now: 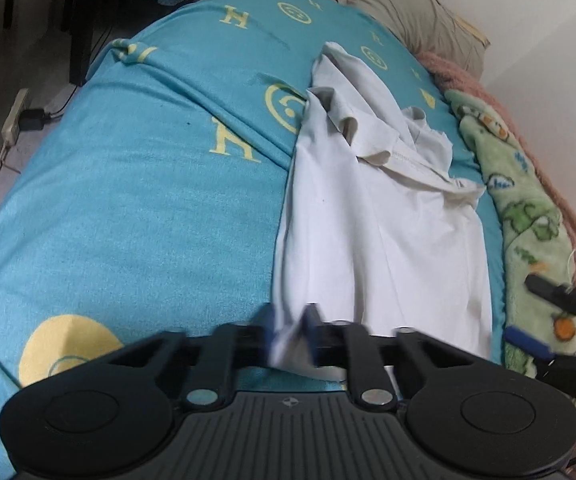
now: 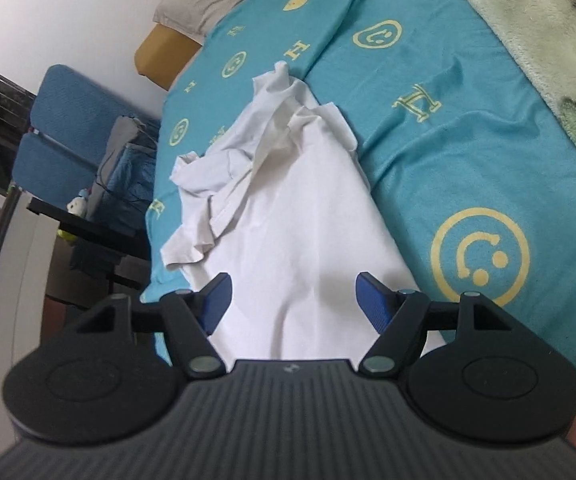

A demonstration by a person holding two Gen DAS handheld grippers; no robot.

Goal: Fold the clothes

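A white shirt (image 1: 376,216) lies lengthwise on the blue bedsheet (image 1: 136,184), its crumpled sleeves at the far end. The left gripper (image 1: 290,320) is pinched tight on the shirt's near edge, though blur hides the exact contact. The right gripper (image 2: 294,292) stands wide apart over the near cloth, gripping nothing. A green blanket (image 1: 528,200) lies right of the shirt, a pillow (image 1: 420,12) beyond.

We see a bed (image 1: 128,200) under a turquoise sheet (image 2: 468,160) printed with yellow smileys. On it lie a crumpled white T-shirt (image 1: 388,220), a green fleece blanket (image 1: 528,200) along one edge, and a beige pillow (image 1: 416,12) at the head.
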